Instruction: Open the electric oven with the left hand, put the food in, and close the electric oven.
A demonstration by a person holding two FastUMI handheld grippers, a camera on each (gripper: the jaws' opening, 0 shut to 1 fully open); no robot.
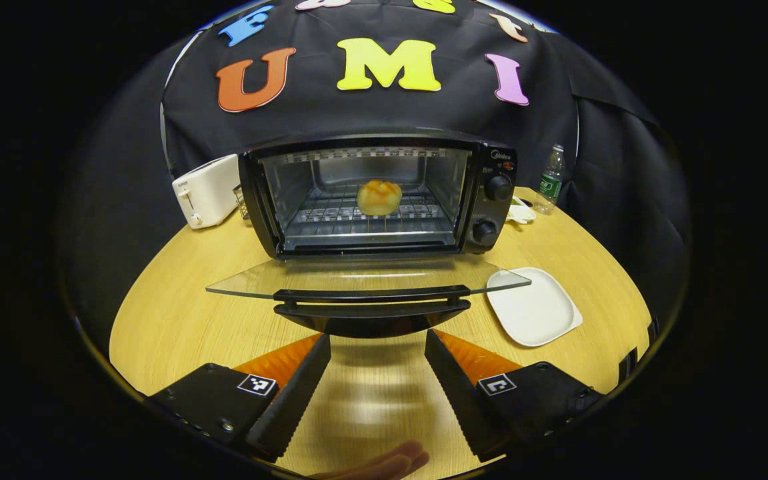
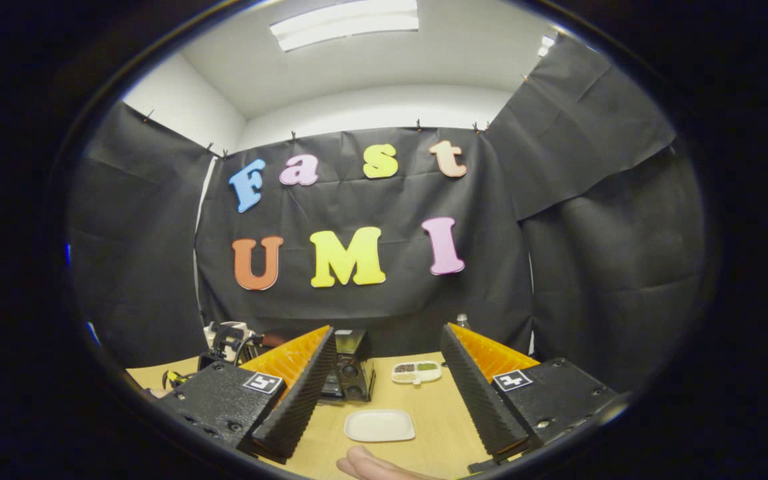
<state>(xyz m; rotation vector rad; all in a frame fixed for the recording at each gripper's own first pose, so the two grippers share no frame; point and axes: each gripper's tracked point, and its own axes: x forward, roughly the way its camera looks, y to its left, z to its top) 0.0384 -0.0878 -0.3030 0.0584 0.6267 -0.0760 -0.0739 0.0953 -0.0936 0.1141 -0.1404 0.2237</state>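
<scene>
While the left tongs [image 1: 377, 373] stand wide apart and hold nothing, their fingers [image 1: 297, 393] hang above the bench [image 1: 171, 320], just short of the oven's lowered glass door [image 1: 364, 277] and its black handle [image 1: 371, 303], not touching either. The right tongs [image 2: 387, 387] are likewise spread wide and empty, raised above the bench and tilted toward the booth's black cloth wall. A person's fingertips [image 1: 391, 463] show at the bottom edge of the left gripper view, and again at the bottom of the right gripper view.

The bench is light wood with a rounded edge, closed in by black cloth under a white ceiling with a strip light [image 2: 344, 23].

The electric oven [image 1: 384, 197] stands at the middle of the bench with its door fully down. The food, a golden bun [image 1: 379, 197], sits on the wire rack [image 1: 357, 217] inside. A white toaster [image 1: 207, 190] stands just left of the oven; a water bottle [image 1: 550, 179] stands well to its right. A white plate [image 1: 534, 307] lies bare on the bench right of the door. In the right gripper view a small divided dish [image 2: 416, 372] lies beyond the plate.
</scene>
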